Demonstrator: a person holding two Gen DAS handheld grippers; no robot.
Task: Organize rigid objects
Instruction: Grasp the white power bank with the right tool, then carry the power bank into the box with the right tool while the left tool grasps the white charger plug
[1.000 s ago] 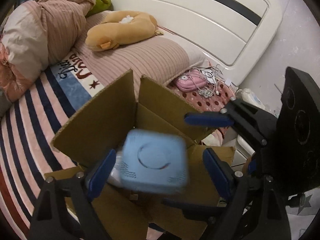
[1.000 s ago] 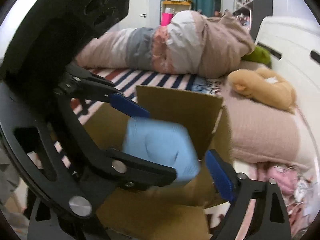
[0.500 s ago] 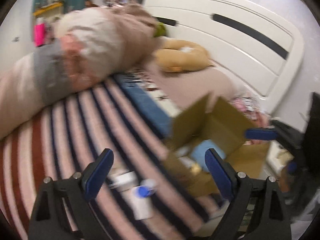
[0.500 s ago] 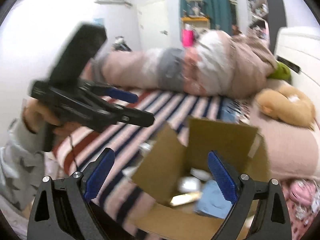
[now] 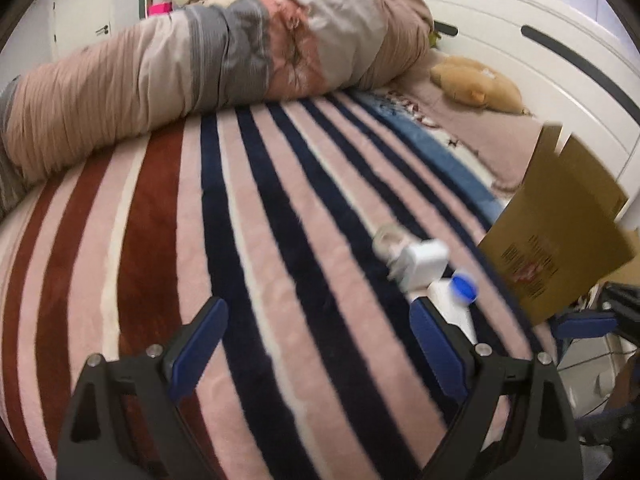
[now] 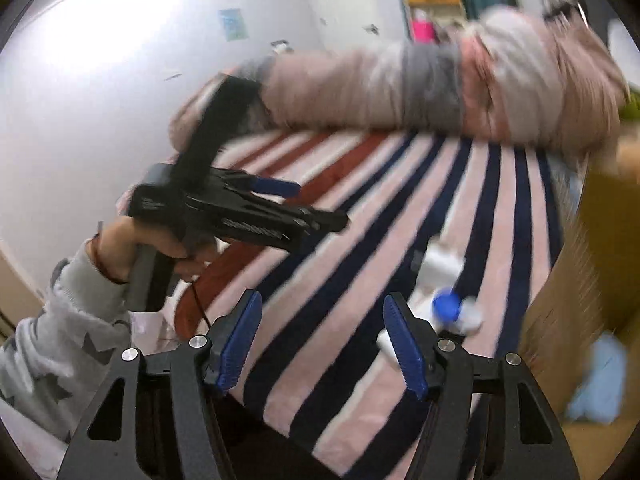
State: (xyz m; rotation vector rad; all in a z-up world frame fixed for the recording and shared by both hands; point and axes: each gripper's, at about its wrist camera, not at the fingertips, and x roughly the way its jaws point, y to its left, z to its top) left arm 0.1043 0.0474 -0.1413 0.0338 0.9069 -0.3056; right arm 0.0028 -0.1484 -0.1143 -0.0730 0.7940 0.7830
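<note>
A white bottle with a blue cap (image 5: 463, 290) and a white boxy item (image 5: 422, 262) lie on the striped bed beside the open cardboard box (image 5: 560, 216). Both show blurred in the right wrist view: the bottle cap (image 6: 447, 306) and the white item (image 6: 440, 267). My left gripper (image 5: 316, 336) is open and empty, above the blanket left of these items; it also shows in the right wrist view (image 6: 304, 204). My right gripper (image 6: 324, 340) is open and empty. The light blue object (image 6: 600, 384) lies inside the box (image 6: 592, 248).
A striped blanket (image 5: 248, 240) covers the bed. A rolled duvet (image 5: 200, 56) lies along the far side. An orange plush toy (image 5: 476, 82) sits near the white headboard (image 5: 540, 52). The bed edge lies below the right gripper.
The light blue object left the grippers and now lies in the box. Both grippers swung left, away from the box, toward the small items on the blanket.
</note>
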